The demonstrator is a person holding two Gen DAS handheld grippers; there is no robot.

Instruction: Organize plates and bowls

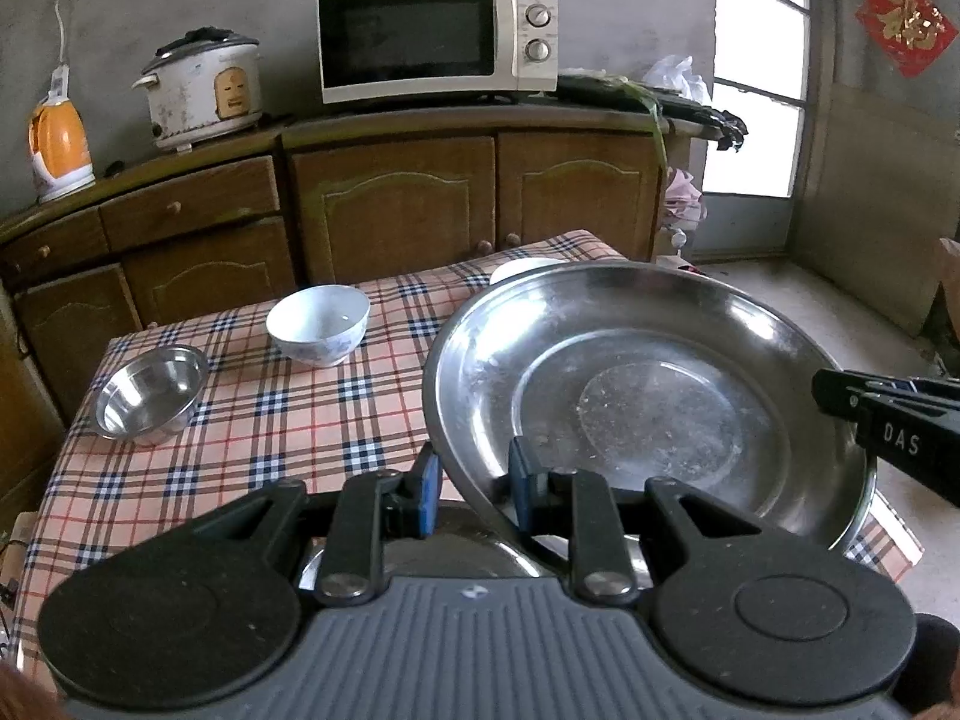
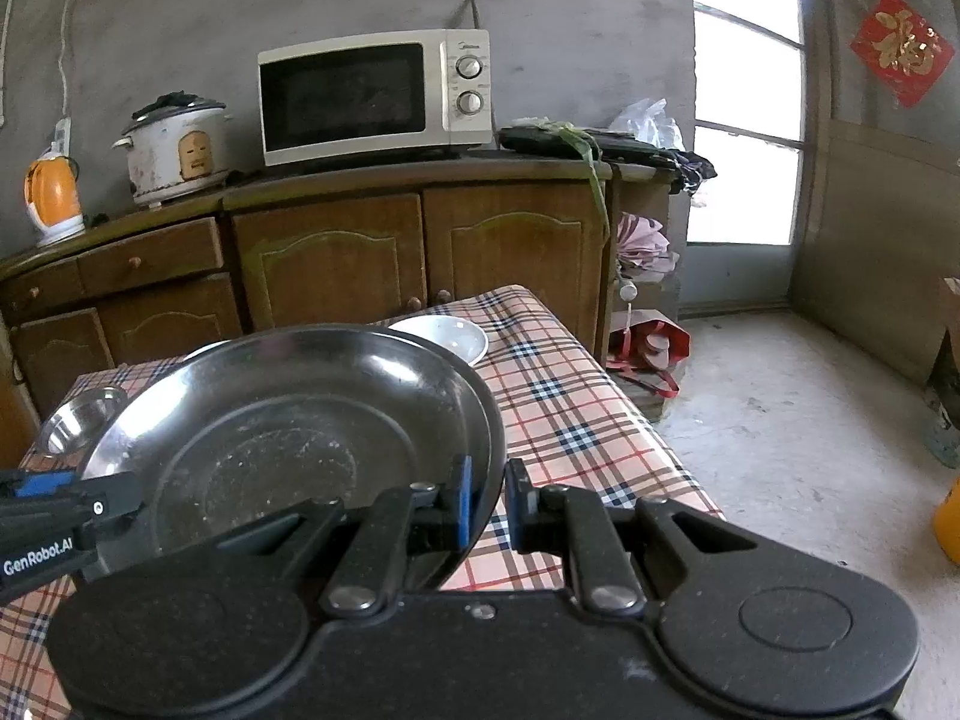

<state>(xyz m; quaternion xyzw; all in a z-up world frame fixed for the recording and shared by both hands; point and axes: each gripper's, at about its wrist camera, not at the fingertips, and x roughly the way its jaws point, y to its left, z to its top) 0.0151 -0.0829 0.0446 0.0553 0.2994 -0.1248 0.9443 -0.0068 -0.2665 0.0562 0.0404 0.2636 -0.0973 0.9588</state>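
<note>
A wide steel plate (image 1: pixel 630 396) (image 2: pixel 288 420) hangs tilted above the checked tablecloth (image 1: pixel 270 450) (image 2: pixel 570 420). My left gripper (image 1: pixel 474 480) is shut on its near-left rim. My right gripper (image 2: pixel 489 501) is shut on the opposite rim; it shows at the right edge of the left wrist view (image 1: pixel 870 414). The left gripper (image 2: pixel 60 498) shows at the left edge of the right wrist view. On the table rest a white bowl (image 1: pixel 318 324), a small steel bowl (image 1: pixel 150 393) (image 2: pixel 78 417) and a second white bowl (image 1: pixel 522 267) (image 2: pixel 447 339), partly hidden behind the plate. Another steel rim (image 1: pixel 540 552) peeks out under my left gripper.
Behind the table runs a wooden cabinet (image 1: pixel 390 204) (image 2: pixel 336 252) bearing a microwave (image 1: pixel 432 36), a rice cooker (image 1: pixel 204 90) and an orange kettle (image 1: pixel 57 141). Bare concrete floor (image 2: pixel 780 420) lies right of the table, with a red bag (image 2: pixel 654 348) by the table's far corner.
</note>
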